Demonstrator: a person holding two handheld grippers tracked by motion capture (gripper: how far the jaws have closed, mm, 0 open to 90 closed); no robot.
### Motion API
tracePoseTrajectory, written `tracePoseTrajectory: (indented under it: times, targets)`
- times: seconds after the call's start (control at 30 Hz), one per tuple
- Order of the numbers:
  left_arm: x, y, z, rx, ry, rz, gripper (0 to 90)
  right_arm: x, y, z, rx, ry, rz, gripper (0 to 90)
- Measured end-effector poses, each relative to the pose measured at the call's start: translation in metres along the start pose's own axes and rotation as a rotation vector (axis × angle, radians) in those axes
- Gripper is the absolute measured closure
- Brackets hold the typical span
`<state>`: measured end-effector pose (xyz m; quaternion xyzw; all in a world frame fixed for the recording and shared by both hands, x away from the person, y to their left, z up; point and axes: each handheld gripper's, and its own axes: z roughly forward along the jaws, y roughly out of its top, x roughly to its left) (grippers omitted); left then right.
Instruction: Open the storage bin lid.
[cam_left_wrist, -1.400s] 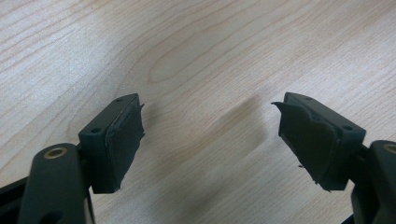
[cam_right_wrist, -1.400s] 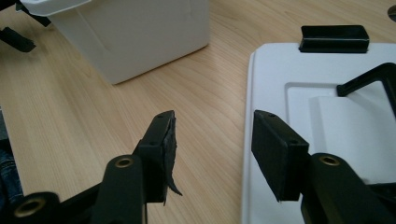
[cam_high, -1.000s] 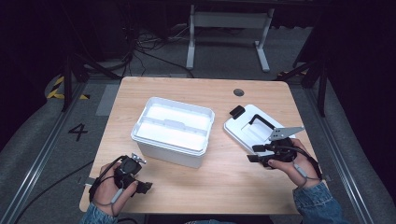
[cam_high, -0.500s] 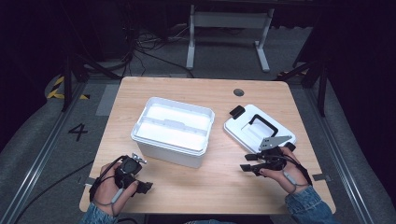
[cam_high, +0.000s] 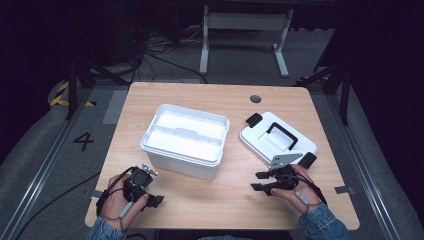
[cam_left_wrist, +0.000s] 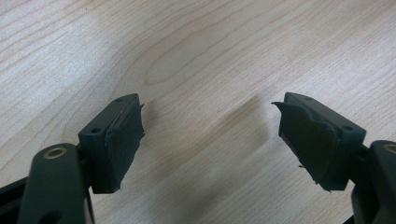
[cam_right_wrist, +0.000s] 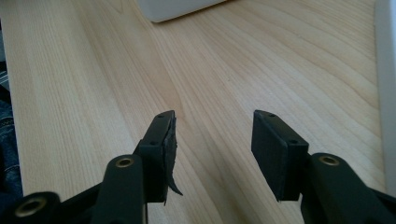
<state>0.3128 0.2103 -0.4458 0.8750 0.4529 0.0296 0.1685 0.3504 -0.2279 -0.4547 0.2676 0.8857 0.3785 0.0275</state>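
Note:
A white open box (cam_high: 186, 140) stands in the middle of the wooden table (cam_high: 220, 200). Its white lid (cam_high: 274, 137), with a black handle and black latches, lies flat to the right of it. My left gripper (cam_high: 156, 200) rests at the table's near left, jaws open over bare wood (cam_left_wrist: 205, 135). My right gripper (cam_high: 260, 181) sits at the near right, just in front of the lid, open with nothing between its jaws (cam_right_wrist: 212, 140). In the right gripper view a corner of the box (cam_right_wrist: 173, 7) shows at the top and the lid's edge (cam_right_wrist: 386, 84) at the right.
A round grommet hole (cam_high: 255, 99) sits near the table's far edge. Beyond the table are a white frame (cam_high: 245, 30), cables on the floor and a floor marking "4" (cam_high: 82, 141). Bare wood lies between the two grippers.
My right gripper has drawn back from the lid's near corner toward the front edge and a little leftward. The left gripper has stayed put.

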Motion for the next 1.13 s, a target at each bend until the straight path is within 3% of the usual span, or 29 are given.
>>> tracePoseTrajectory:
  times: [0.63, 1.13]
  targets:
    - [0.0, 0.0, 0.0, -0.001, -0.002, 0.008, 22.7, 0.011, -0.006, 0.02, 0.0, -0.041, -0.078, 50.8]
    - [0.0, 0.001, 0.001, -0.002, 0.0, 0.011, 22.7, 0.014, -0.007, 0.024, -0.008, -0.05, -0.092, 49.0]
